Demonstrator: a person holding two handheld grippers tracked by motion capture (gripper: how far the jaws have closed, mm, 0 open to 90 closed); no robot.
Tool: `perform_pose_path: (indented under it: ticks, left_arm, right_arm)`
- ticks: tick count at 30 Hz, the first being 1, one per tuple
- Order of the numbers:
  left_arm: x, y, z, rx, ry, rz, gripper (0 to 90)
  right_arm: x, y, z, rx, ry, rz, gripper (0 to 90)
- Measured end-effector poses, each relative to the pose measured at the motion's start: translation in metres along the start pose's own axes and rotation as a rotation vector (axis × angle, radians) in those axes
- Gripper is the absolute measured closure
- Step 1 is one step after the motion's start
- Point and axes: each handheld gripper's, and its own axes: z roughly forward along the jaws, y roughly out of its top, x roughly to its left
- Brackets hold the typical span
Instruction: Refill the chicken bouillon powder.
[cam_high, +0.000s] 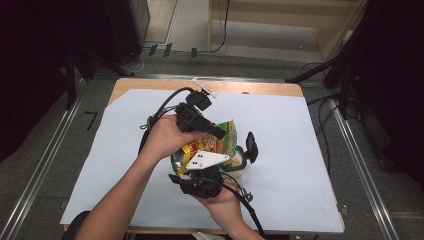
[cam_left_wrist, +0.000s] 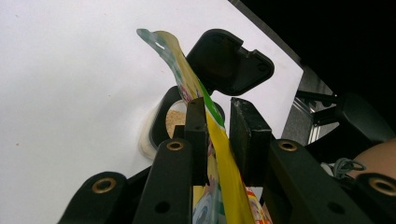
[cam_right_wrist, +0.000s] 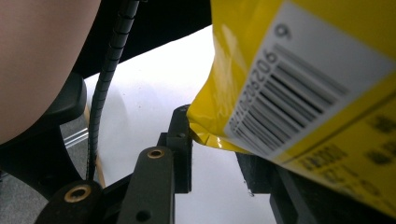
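Both grippers pinch the yellow snack bag (cam_high: 216, 142), the left gripper (cam_left_wrist: 219, 140) near its top and the right gripper (cam_right_wrist: 215, 154) at its bottom corner, tilted above the open container (cam_left_wrist: 161, 123), so pouring seems underway and not finished.

Your left gripper (cam_left_wrist: 218, 140) has a yellow snack bag (cam_left_wrist: 219, 154) standing edge-on between its jaws, apparently pinched. The bag's top edge (cam_left_wrist: 161, 42) rises above them. Beyond sits a white container (cam_left_wrist: 156, 133) with a hinged black lid (cam_left_wrist: 229, 63) standing open, tan contents (cam_left_wrist: 175, 117) inside, on the white table cover (cam_left_wrist: 70, 70).
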Motion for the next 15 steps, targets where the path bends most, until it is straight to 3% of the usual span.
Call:
perform_pose_path:
  ticks: [15]
  left_arm:
    - [0.0005, 0.0002, -0.0015, -0.004, -0.003, -0.002, 77.5]
  right_arm:
    - [0.0007, 0.0020, -0.0016, 0.004, 0.005, -0.006, 70.0]
